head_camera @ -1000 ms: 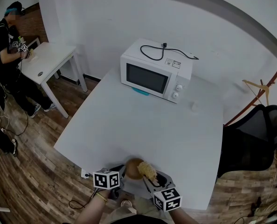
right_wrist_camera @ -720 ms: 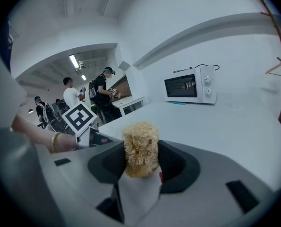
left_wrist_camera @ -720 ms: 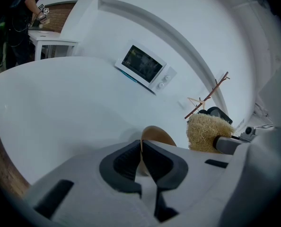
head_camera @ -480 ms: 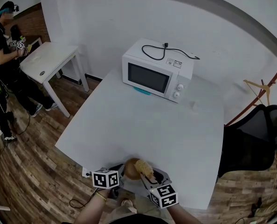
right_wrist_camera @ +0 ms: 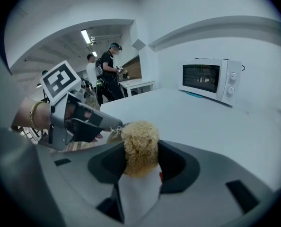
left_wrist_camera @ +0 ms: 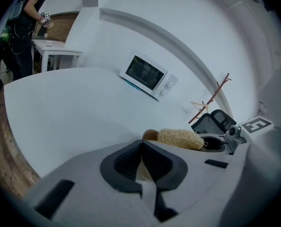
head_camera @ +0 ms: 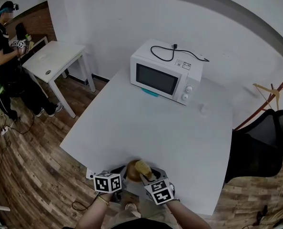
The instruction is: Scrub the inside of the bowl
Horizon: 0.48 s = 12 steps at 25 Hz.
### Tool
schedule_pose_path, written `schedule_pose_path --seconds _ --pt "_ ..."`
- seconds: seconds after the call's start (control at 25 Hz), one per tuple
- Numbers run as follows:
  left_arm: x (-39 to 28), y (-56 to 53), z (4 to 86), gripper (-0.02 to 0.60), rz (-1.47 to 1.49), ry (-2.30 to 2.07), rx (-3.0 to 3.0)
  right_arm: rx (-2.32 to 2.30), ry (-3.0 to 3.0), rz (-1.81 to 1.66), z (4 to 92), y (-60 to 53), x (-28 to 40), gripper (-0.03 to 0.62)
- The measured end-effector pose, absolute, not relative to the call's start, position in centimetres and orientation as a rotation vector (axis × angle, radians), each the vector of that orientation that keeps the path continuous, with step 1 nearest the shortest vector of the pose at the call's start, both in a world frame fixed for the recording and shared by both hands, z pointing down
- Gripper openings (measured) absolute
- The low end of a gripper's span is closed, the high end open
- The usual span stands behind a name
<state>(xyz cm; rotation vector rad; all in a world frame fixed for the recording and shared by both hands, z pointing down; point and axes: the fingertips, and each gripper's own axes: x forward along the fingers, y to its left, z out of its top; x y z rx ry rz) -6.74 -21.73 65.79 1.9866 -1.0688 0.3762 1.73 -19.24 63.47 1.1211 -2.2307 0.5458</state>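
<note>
Head view, nearest me: my left gripper is pinched almost flat on the rim of the brown bowl, which is at the near edge of the white table. My right gripper is clamped on a straw-coloured scrubber, its tuft over the bowl's mouth; whether it touches the inside I cannot tell. Farther back stands a microwave, door closed, cord on top
</note>
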Motion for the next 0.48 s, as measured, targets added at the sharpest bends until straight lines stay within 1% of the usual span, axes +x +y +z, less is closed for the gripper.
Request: schedule_pose_path --seconds 0.28,0.48 --pt "-7.2 -21.8 65.6 0.021 0.37 -1.089 1.99 1.037 -2.187 0.481 65.0 -19.5 1.0 0.184" --pt "-7.2 -21.6 65.5 0.021 0.372 -1.084 1.997 1.036 -2.189 0.52 65.3 -19.8 0.3 0.184"
